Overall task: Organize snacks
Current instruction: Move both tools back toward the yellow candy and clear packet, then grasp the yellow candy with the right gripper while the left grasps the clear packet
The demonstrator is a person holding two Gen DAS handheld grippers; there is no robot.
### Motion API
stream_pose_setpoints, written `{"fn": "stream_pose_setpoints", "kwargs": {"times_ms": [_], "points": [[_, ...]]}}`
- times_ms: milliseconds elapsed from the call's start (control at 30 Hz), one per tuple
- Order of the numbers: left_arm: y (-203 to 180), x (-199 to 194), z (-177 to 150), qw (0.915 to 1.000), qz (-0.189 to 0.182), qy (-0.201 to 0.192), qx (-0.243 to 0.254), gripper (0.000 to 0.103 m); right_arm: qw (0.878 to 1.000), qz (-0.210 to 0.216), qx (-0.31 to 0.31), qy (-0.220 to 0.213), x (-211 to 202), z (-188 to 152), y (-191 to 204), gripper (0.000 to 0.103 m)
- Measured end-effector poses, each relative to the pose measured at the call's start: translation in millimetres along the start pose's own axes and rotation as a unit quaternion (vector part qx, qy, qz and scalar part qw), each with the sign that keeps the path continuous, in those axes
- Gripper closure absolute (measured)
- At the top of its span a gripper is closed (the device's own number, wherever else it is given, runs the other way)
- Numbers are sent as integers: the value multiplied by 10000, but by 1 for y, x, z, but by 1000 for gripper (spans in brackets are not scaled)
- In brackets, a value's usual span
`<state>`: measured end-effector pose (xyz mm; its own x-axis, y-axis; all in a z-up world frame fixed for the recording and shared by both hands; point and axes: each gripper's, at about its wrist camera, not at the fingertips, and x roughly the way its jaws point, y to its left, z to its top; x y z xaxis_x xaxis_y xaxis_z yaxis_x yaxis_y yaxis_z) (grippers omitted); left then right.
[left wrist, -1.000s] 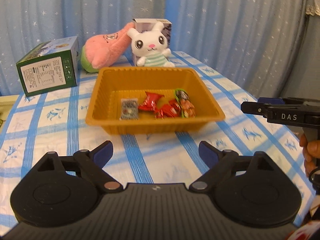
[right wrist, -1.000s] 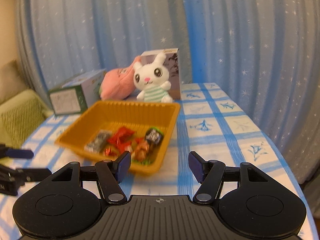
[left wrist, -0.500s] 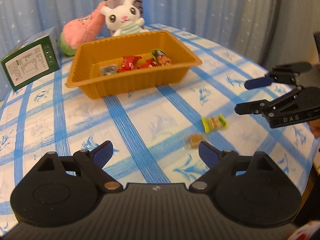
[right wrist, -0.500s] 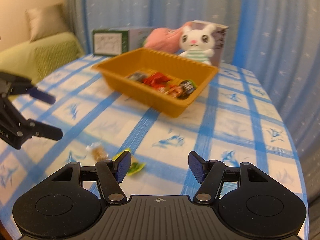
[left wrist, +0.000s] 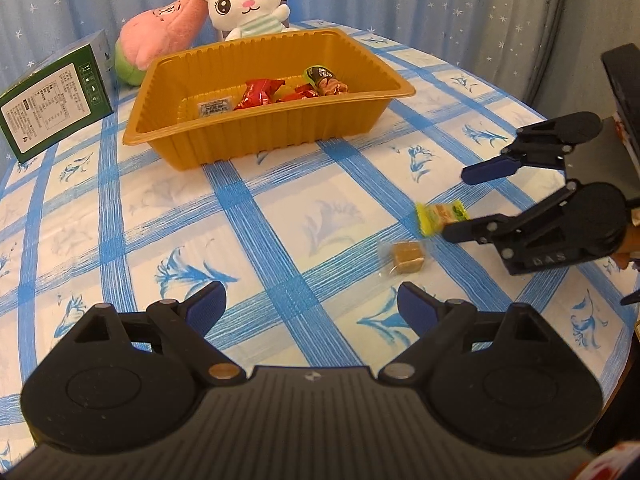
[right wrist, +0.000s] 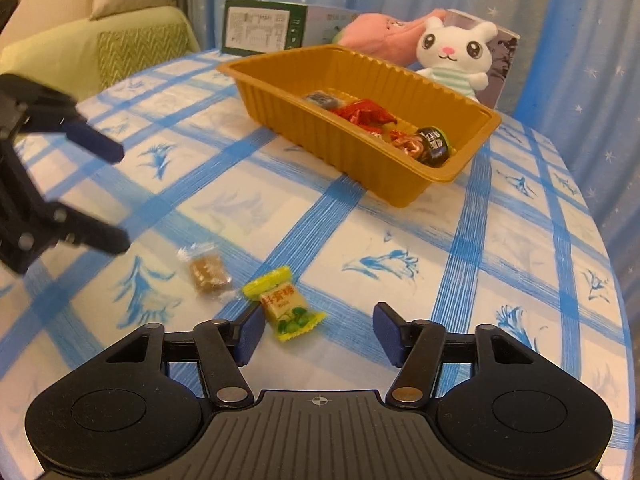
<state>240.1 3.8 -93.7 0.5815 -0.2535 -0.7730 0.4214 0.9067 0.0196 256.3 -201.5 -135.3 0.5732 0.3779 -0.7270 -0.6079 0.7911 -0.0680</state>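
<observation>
An orange tray (left wrist: pixel 256 136) (right wrist: pixel 360 168) holds several wrapped snacks (left wrist: pixel 260 92) (right wrist: pixel 360 114). Two loose snacks lie on the tablecloth: a yellow-green packet (left wrist: pixel 438 218) (right wrist: pixel 286 306) and a brown candy in clear wrap (left wrist: pixel 406 258) (right wrist: pixel 208 270). My right gripper (right wrist: pixel 318 334) (left wrist: pixel 464 204) is open, low over the table, with the yellow-green packet just ahead of its left finger. My left gripper (left wrist: pixel 310 306) (right wrist: pixel 116 196) is open and empty, with the brown candy ahead to its right.
A white bunny plush (left wrist: pixel 246 4) (right wrist: pixel 456 56), a pink plush (left wrist: pixel 160 38) and a green box (left wrist: pixel 52 100) (right wrist: pixel 262 30) stand behind the tray. A green sofa (right wrist: pixel 100 48) is past the table's left side. The table edge (left wrist: pixel 624 320) is near on the right.
Both grippers have pulled back from the tray and dropped toward the two loose snacks. The right gripper has come close to the yellow-green packet. Both stay open.
</observation>
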Motion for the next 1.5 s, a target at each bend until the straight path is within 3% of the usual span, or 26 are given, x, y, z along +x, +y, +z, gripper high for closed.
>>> {"fn": "stream_pose_setpoints", "kwargs": {"times_ms": [233,367,633,767,867,1033,1100,1267,1400,1500], "points": [[-3,5,4,9999,-96,-11,32,12,9996,204,192,12,3,5,0,73],[-8,9,5,9996,-173,-33,204,12,9985,348,418,72,2,7,-1,82],[-28,25,8,9912,-334,-148,1269,23,9963,113,845,-88,-11,12,-10,82],[-38,36,11,9874,-380,-177,1526,25,9952,17,976,-100,-13,12,-15,82],[-43,45,15,9861,-362,-153,1615,32,9936,-83,1121,-96,-13,13,-20,82],[-46,49,22,9877,-467,-139,1486,45,9909,-175,1331,-65,-14,12,-29,82],[-46,50,24,9887,-588,-107,1372,59,9897,-186,1415,-61,-15,11,-33,82],[-45,50,25,9925,-871,3,861,83,9878,-157,1547,-69,-17,12,-35,82],[-44,49,28,9956,-821,98,449,85,9880,-94,1539,-122,-19,16,-32,82],[-37,43,31,9982,-586,63,136,85,9879,-53,1540,-170,-20,19,-29,82]]}}
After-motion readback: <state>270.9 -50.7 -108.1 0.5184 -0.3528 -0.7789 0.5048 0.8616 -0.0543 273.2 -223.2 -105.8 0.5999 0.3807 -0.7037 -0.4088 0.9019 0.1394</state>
